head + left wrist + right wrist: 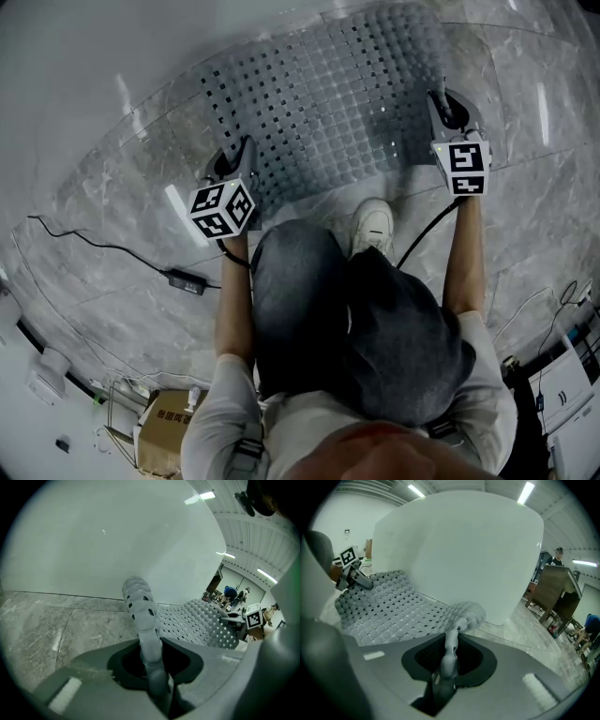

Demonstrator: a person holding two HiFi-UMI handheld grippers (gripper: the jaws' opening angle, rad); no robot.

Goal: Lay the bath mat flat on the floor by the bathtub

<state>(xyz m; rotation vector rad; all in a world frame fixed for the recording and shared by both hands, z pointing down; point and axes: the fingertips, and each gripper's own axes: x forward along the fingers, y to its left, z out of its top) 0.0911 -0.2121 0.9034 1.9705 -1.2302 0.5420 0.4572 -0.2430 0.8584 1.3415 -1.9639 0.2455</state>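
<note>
We hold the grey, perforated bath mat (328, 103) by its two near corners, and its far part lies spread on the marble floor (103, 216) alongside the white bathtub (112, 47). The left gripper (246, 148) is clamped on the near left corner, which stands up out of its jaws as a curled flap in the left gripper view. The right gripper (439, 98) pinches the near right corner, where the edge bunches into a rounded fold just past the jaws. The mat's far edge runs close beside the foot of the tub, though we cannot tell whether they touch. Its near edge stops just short of our white shoe (373, 225). Bare tile lies open to the left and right of the mat. A black cable with a power adapter (187, 281) trails across the floor, near and left, well apart from the mat. A cardboard box (169, 427) sits nearer still.
</note>
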